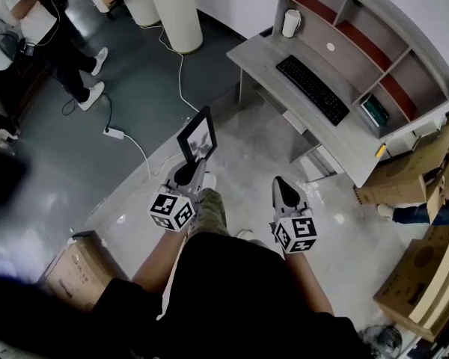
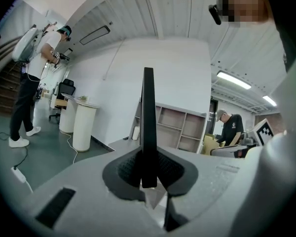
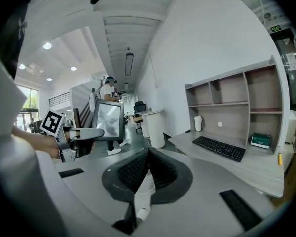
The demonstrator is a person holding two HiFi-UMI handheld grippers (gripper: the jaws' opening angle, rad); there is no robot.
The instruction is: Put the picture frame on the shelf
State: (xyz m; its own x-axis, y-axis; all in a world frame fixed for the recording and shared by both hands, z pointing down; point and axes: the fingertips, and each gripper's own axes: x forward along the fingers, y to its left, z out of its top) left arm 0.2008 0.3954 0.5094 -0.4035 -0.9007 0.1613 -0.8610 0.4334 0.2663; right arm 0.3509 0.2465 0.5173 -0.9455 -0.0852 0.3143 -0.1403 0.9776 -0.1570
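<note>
The left gripper's (image 1: 185,172) fingers (image 2: 128,169) are clamped on the bottom edge of the frame (image 2: 148,122). It stands upright between them, edge-on to the left gripper view. The right gripper's (image 3: 147,154) fingers (image 3: 130,169) are pressed together with nothing between them.

In the head view the frame (image 1: 198,139) rises at 12 o'clock from the left gripper, over the floor and well apart from the counter (image 1: 269,58). The shelf (image 1: 415,32) sits on the counter's far side, at about 2 o'clock from the frame, behind the keyboard (image 1: 312,88).

The frame looks thin, stiff and light, with a dark border around a shiny front. That front is probably glass or plastic, so likely slick and breakable. The border is the safer place for the fingers. A hold low on one edge leaves most of the frame above the grip, so it could swing or slip if bumped against a shelf board. The free right gripper could steady the top border.

Glare washes out the picture in the right gripper view (image 3: 108,121). No view shows the frame's back, so whether it has a stand cannot be told. The bottom edge is buried between the fingers. The shelf's bays are seen at a slant, so their depth is unclear. Most look bare, and one at the far right holds a green item (image 1: 375,111). The person's body blocks the lower head view.
</note>
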